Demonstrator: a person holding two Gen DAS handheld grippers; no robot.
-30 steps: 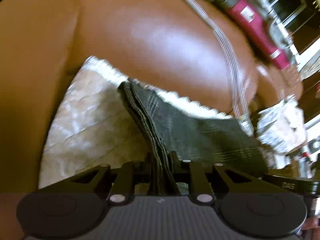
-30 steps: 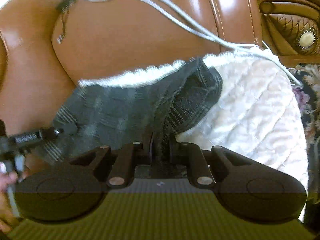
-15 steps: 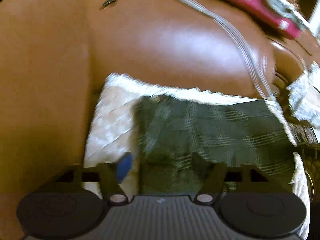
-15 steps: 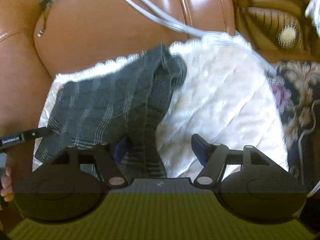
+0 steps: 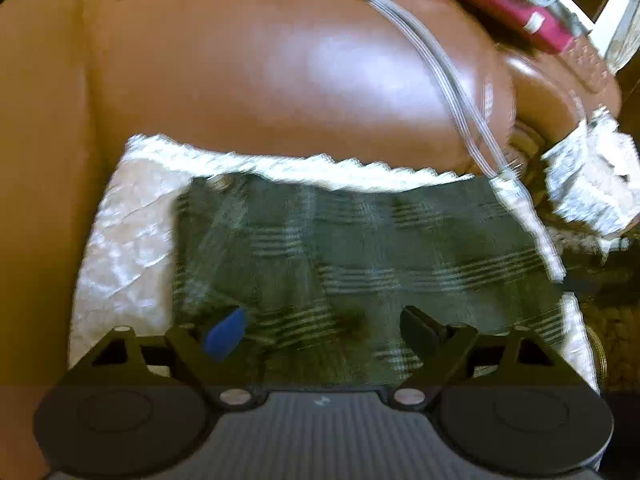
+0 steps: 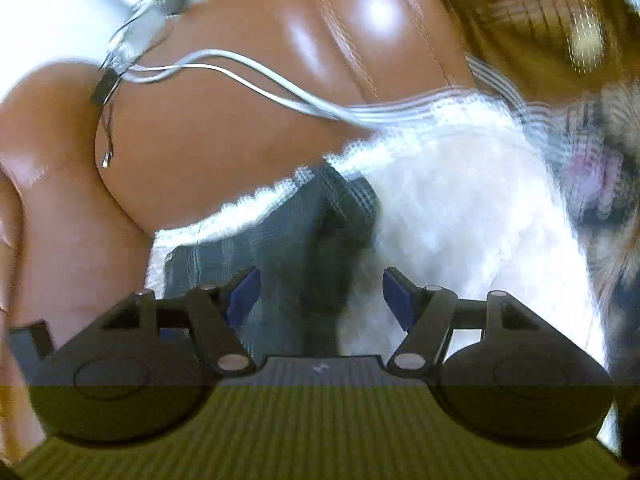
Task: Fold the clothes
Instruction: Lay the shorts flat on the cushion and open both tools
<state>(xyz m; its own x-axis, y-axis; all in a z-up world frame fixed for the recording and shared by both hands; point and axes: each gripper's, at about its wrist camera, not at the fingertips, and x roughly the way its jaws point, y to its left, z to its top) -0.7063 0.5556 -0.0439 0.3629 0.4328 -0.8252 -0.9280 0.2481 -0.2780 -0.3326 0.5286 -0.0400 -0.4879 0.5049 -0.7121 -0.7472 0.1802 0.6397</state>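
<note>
A dark grey plaid garment [image 5: 352,256] lies folded flat on a white quilted seat cover [image 5: 124,248] on a brown leather sofa. My left gripper [image 5: 320,328] is open just above the garment's near edge and holds nothing. In the right wrist view the same garment [image 6: 304,240] lies on the white cover [image 6: 460,220], its right end bunched into a raised fold. My right gripper [image 6: 320,292] is open over that end and holds nothing. Both views are blurred by motion.
The brown leather backrest [image 5: 280,72] rises right behind the garment, with white cables [image 5: 448,80] draped over it. A magenta object [image 5: 532,16] lies on top of the sofa at right. A patterned carpet [image 6: 600,184] lies to the right of the seat.
Both grippers were shut on the garment's edges one second ago. They have opened and let it go, and it now lies flat on the cover. Both grippers have drawn back slightly.
</note>
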